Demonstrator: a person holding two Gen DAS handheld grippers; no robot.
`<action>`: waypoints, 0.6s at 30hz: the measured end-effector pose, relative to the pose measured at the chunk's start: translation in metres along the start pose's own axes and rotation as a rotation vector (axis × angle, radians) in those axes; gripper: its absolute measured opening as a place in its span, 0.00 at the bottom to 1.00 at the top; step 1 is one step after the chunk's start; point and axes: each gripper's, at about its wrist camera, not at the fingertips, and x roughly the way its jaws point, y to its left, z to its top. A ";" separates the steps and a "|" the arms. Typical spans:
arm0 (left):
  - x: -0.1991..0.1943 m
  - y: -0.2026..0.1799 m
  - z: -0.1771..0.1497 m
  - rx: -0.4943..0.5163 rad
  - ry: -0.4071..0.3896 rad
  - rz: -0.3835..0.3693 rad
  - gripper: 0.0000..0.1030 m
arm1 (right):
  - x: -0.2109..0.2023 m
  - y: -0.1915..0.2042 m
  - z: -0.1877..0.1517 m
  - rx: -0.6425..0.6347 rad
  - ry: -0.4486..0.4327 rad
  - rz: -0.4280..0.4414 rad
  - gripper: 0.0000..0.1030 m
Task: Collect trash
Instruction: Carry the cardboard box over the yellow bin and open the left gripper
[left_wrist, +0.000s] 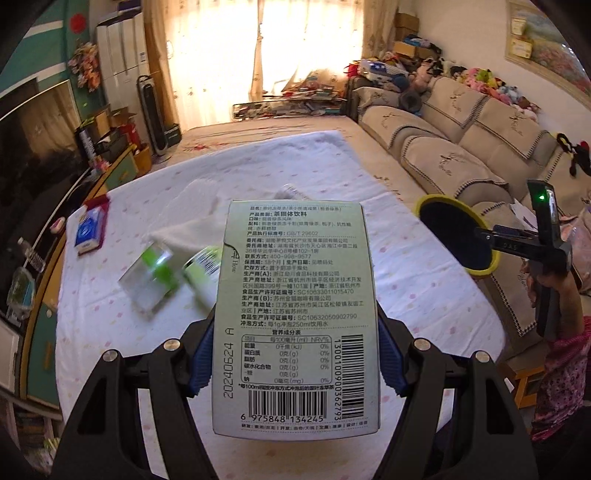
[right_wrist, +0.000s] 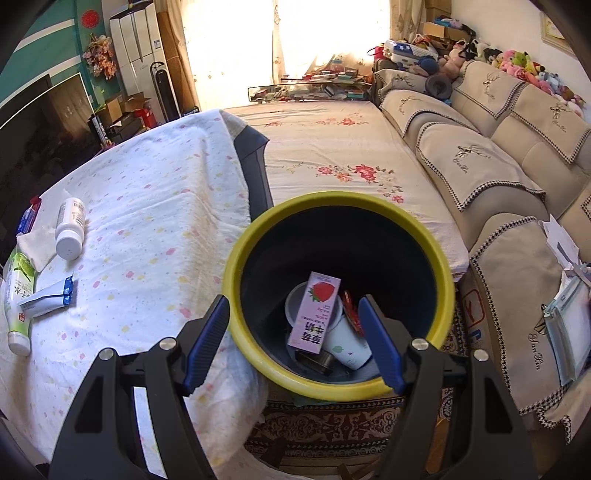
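- The left claw (left_wrist: 295, 354) gripped a pale green tea carton (left_wrist: 295, 314) between its blue pads (left_wrist: 202, 358); the carton was lifted clear above the worktop (left_wrist: 369, 229), its printed back face turned to the camera
- The right claw (right_wrist: 291, 347) was closed on the near rim of the yellow-rimmed bin (right_wrist: 439, 258), one pad outside the wall and one inside; the bin hung beside the edge of the worktop, over a patterned rug (right_wrist: 332, 421)
- Already inside the bin: a pink strawberry milk carton (right_wrist: 314, 310), a white cup (right_wrist: 347, 347), a dark small box (right_wrist: 314, 360) and something red which I could not identify
- Still on the worktop, as the right wrist view showed: a white pill bottle (right_wrist: 70, 229), a green lotion bottle (right_wrist: 20, 295), a small blue-and-white packet (right_wrist: 48, 295) and a crumpled tissue (right_wrist: 35, 242); a blue tissue pack (left_wrist: 88, 230) lay farther off, and whether it counts as trash I could not say
- In my judgement the task was about half done; the held carton had yet to reach the bin, which in the left wrist view stood well apart to the right; after it, several pieces remained to be picked
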 end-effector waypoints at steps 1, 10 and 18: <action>0.004 -0.011 0.009 0.027 -0.004 -0.015 0.69 | -0.003 -0.006 -0.001 0.008 -0.005 -0.007 0.67; 0.078 -0.142 0.094 0.244 0.015 -0.239 0.69 | -0.021 -0.067 -0.018 0.104 -0.027 -0.073 0.67; 0.190 -0.242 0.129 0.327 0.181 -0.315 0.69 | -0.024 -0.114 -0.035 0.181 -0.011 -0.121 0.67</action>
